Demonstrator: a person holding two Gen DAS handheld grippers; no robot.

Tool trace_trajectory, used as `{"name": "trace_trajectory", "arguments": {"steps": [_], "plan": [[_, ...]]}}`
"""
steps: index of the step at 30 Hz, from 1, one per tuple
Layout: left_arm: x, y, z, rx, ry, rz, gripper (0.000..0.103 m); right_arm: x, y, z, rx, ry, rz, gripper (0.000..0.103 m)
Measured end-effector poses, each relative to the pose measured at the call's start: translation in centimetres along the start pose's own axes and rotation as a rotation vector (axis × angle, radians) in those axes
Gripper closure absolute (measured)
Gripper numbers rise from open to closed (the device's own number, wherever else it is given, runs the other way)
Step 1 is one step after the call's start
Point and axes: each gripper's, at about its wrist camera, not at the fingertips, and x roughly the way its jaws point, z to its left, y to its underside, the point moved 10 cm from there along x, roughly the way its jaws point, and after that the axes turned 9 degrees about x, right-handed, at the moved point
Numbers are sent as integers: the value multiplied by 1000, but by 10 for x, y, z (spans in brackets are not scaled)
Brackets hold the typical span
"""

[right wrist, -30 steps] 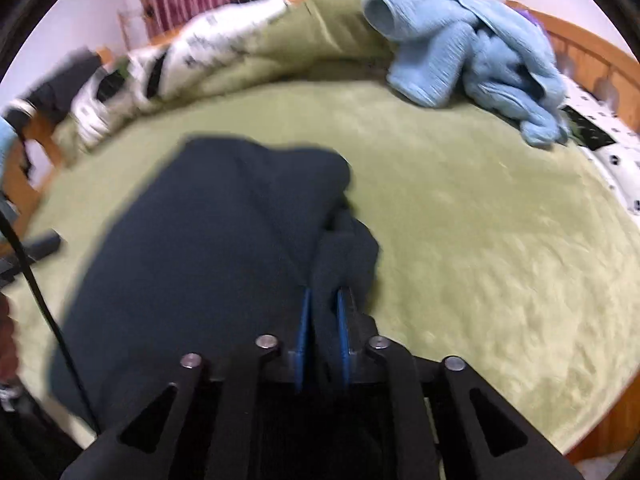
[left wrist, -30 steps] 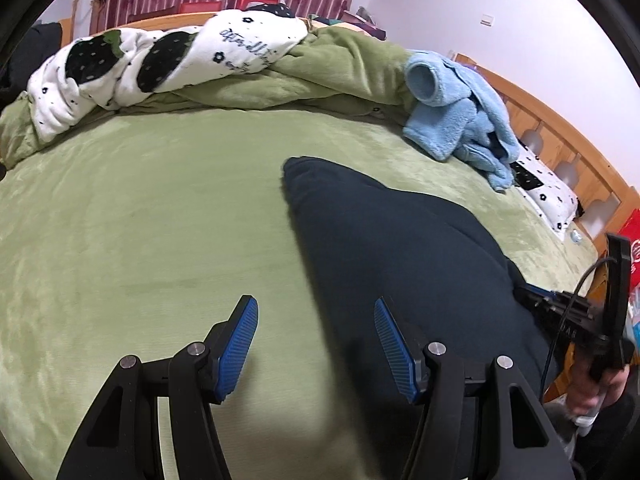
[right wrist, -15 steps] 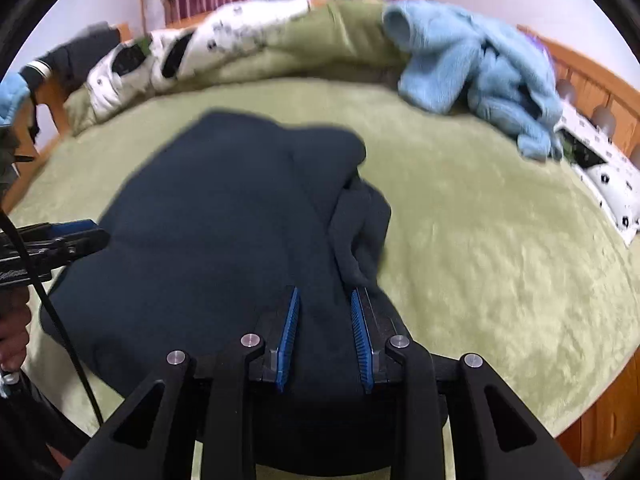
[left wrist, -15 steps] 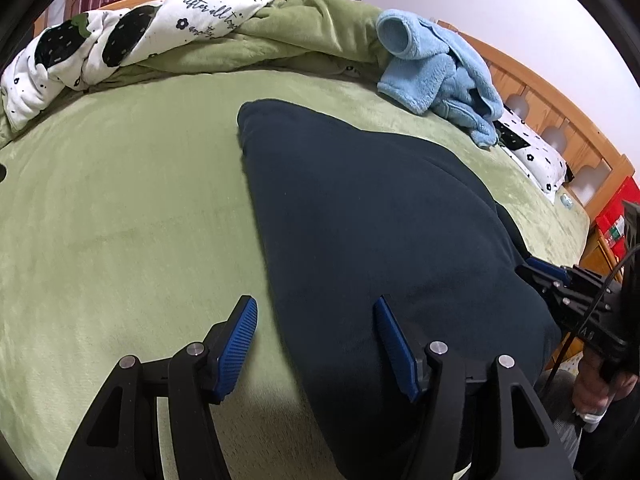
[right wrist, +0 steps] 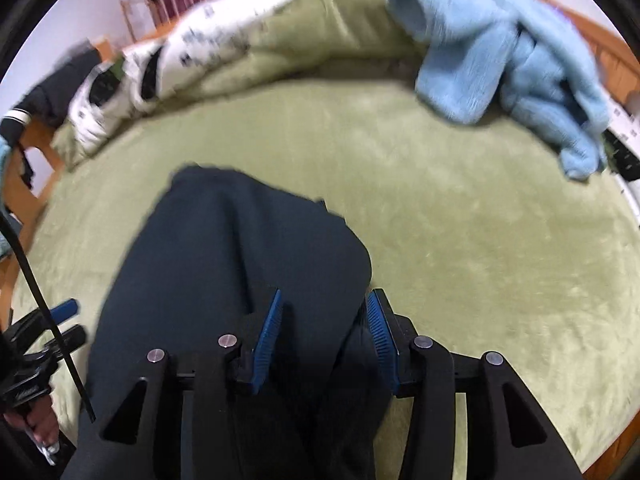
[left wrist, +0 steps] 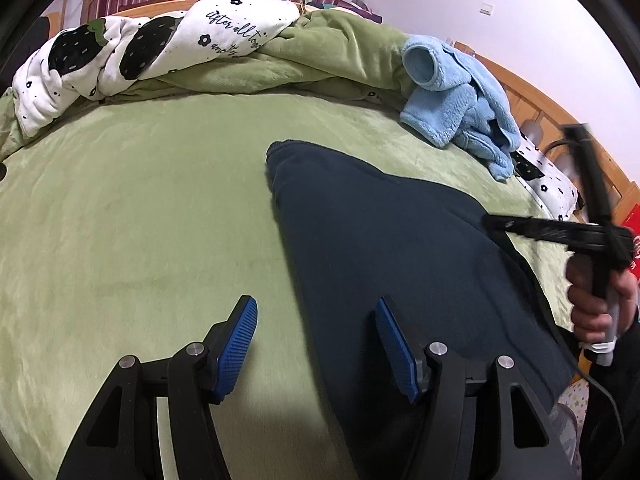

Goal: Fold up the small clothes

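A dark navy garment (left wrist: 400,260) lies folded on the green bed cover (left wrist: 140,220). My left gripper (left wrist: 318,334) hangs open just above the garment's left edge, its right pad over the cloth and its left pad over bare cover. My right gripper (right wrist: 325,334) is over the garment (right wrist: 240,260) near its rounded right fold. Its jaws are opening; cloth lies between the pads, which no longer pinch it. In the left wrist view the right gripper (left wrist: 520,228) shows blurred at the right, held by a hand (left wrist: 596,308). The left gripper (right wrist: 52,320) shows at the left edge of the right wrist view.
A light blue fleece garment (left wrist: 460,108) is heaped at the far right of the bed. A white quilt with black print (left wrist: 160,48) and a bunched green blanket (left wrist: 340,52) lie along the far side. A wooden bed frame (left wrist: 540,108) and a spotted pillow (left wrist: 548,184) border the right.
My right gripper was shut on a bunch of the dark cloth; its jaws have parted and let it go, and it has swung sideways. The left gripper stayed open, barely shifting.
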Motion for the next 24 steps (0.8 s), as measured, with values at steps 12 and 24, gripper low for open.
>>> {"name": "trace_trajectory", "arguments": {"steps": [12, 24], "plan": [[19, -5, -4, 24, 32, -13, 43, 23, -30, -26, 15, -16, -113, 98], [-3, 2, -11, 48, 44, -19, 43, -42, -9, -13, 7, -70, -193, 81]]}}
